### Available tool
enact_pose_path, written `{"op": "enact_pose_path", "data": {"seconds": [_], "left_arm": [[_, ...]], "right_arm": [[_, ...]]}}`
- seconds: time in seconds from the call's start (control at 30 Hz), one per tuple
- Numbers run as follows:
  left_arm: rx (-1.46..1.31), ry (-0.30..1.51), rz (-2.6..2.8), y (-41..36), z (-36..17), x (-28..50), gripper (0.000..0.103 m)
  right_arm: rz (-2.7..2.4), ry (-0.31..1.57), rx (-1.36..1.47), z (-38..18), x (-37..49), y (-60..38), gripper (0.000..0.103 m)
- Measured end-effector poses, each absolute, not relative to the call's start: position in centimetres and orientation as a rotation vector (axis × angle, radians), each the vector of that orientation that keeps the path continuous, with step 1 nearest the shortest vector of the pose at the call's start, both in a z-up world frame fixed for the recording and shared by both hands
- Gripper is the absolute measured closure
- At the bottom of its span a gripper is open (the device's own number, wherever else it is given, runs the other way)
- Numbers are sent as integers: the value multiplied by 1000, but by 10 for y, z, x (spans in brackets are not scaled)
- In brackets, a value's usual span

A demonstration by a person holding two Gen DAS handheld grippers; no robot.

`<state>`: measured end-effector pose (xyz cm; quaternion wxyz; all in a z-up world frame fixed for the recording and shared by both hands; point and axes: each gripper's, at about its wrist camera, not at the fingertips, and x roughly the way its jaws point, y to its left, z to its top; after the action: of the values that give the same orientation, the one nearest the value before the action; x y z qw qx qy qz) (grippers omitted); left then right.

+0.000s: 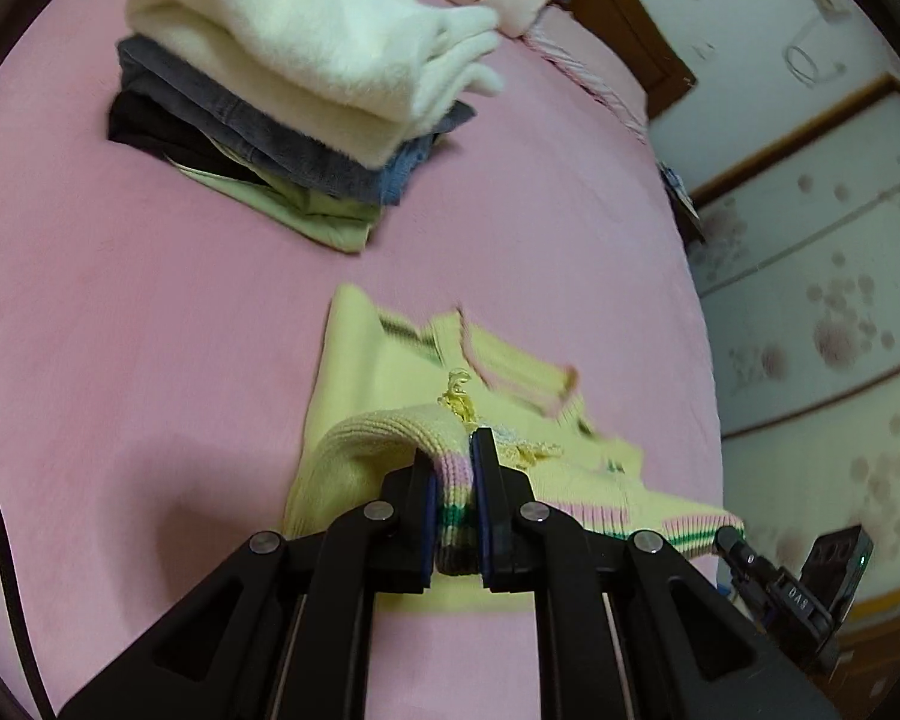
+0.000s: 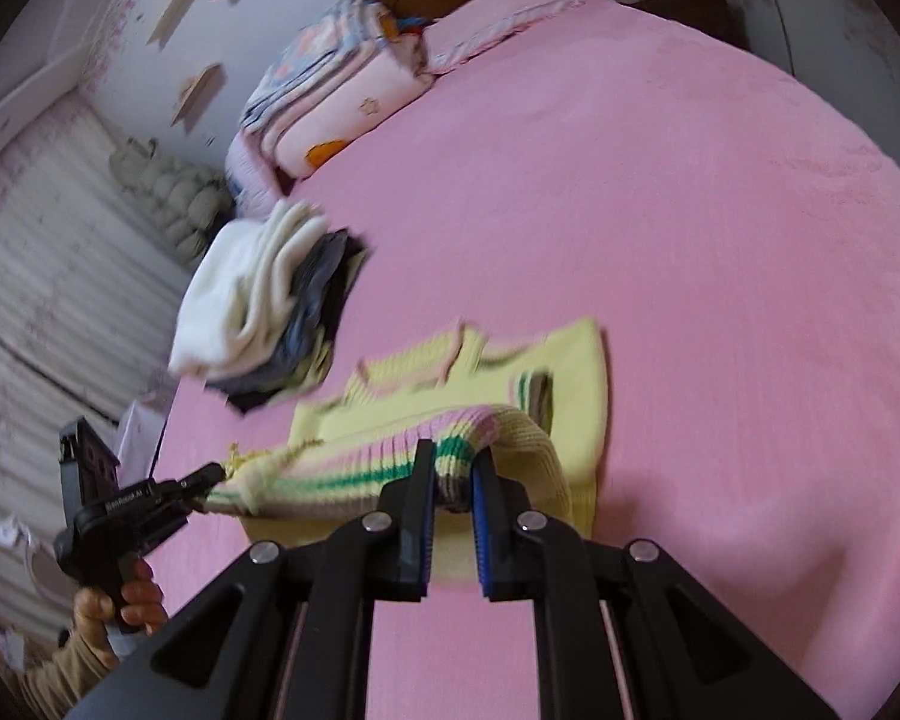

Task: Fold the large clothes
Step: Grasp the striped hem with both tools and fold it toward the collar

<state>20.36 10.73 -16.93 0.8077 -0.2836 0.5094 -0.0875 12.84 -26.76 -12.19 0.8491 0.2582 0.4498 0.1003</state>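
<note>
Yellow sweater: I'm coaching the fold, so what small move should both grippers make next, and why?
Probably carry the hem forward and lay it over the collar end. The left gripper and right gripper each pinch the striped hem of the yellow sweater, lifted and doubled over its flat body on the pink bed.

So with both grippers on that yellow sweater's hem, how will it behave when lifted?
Likely floppy: the sweater already bends limply over the left gripper. The right gripper pinches the same striped hem, and between the two it would probably sag. The chunky ribbed knit suggests moderate weight and good grip on the pads, so slipping seems unlikely.
</note>
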Motion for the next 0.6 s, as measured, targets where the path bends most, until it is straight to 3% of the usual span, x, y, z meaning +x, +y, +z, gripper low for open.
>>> {"op": "enact_pose_path", "data": {"seconds": [0.13,0.23,0.3,0.37,0.47,0.6], "left_arm": [[-559,1146,-140,93,-206,241,92],[-578,1208,-129,94,-225,248,60],[-625,1212,-158,96,-227,246,34],[-644,1197,-185,98,-223,241,20],[-631,1160,-193,103,-211,234,13],[-517,1109,-202,107,-204,233,13]], "right_arm": [[173,997,500,-153,171,-260,91],[112,1050,471,-167,184,-257,83],[100,1040,467,-167,181,-260,67],[106,1015,466,-164,177,-263,53],[113,1013,437,-163,174,-266,52],[106,1031,344,-168,180,-260,52]]}}
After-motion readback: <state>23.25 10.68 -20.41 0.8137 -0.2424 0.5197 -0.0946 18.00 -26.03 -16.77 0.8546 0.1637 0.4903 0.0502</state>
